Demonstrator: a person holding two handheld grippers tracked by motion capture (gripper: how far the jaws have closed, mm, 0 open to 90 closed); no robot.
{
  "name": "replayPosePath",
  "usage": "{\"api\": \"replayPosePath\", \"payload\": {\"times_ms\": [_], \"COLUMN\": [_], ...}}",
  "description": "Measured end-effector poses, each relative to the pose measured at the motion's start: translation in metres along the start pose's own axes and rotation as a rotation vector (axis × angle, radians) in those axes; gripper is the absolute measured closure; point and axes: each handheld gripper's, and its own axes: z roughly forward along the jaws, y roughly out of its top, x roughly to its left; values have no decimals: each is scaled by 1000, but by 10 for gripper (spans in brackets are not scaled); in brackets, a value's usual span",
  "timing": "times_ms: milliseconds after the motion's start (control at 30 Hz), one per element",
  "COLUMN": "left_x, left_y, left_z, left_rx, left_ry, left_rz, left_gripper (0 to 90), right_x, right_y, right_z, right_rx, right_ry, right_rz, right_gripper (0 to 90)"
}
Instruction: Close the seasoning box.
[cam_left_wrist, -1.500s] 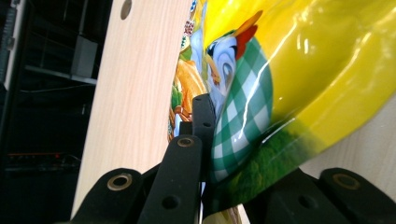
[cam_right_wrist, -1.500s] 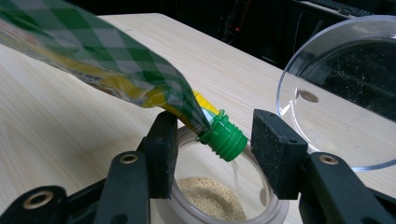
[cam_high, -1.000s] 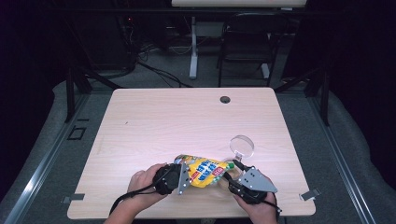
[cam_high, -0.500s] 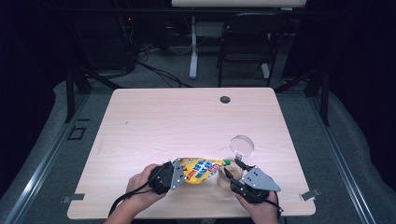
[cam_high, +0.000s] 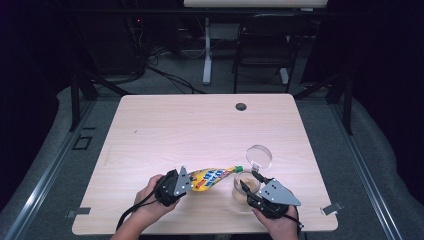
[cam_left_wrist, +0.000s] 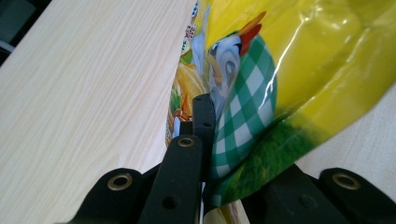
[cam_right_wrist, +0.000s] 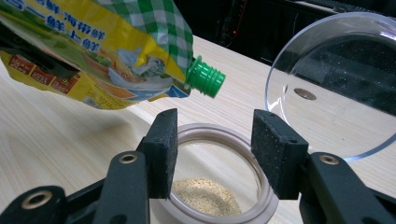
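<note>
Up close, right gripper (cam_right_wrist: 212, 149) clamps jar (cam_right_wrist: 219, 196) holding granules (cam_right_wrist: 205, 196); left gripper (cam_left_wrist: 205, 121) pinches pouch (cam_left_wrist: 280, 70)

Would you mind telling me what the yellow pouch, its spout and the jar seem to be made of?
Yellow pouch: likely glossy plastic film, given its creases and bright glare streaks. Green spout: apparently moulded hard plastic, matte and ribbed. Jar: clear glass or plastic, I cannot tell which; the granules show through it.

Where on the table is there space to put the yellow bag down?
The table is bare across its far half, up to the round hole, and along its left side. It is crowded near the front edge: the yellow bag, the jar and its open clear lid sit together.
</note>
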Motion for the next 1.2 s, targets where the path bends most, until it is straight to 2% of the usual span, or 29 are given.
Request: {"api": "replayPosePath", "payload": {"times_ms": [33, 133, 367, 500, 700, 900, 1100, 1200], "left_x": [1, 8, 27, 32, 37, 38, 41, 44], "left_y": [-2, -10, -34, -46, -54, -60, -67, -73], "left_z": [0, -1, 0, 3, 5, 5, 3, 3], "left_rx": [-10, -23, -124, -148, -188, -202, -195, -191], "left_ry": [5, -30, -104, -107, -118, -114, -115, -116], "left_rz": [-7, -62, -266, -324, -393, -422, -437, -460], "left_gripper": [886, 886, 886, 886, 885, 871, 847, 834], "right_x": [0, -1, 0, -1, -2, -2, -4, -5], "right_y": [0, -1, -3, -4, -4, -4, -5, -5], "right_z": [0, -1, -1, -1, 0, 0, 0, 0], "right_rx": [1, 5, 11, 15, 12, 12, 11, 15], "right_ry": [0, -7, -10, -12, -15, -12, -11, -14], "right_rz": [1, 2, 7, 8, 15, 13, 23, 20], "right_gripper": [512, 512, 513, 513, 514, 514, 514, 514]}}
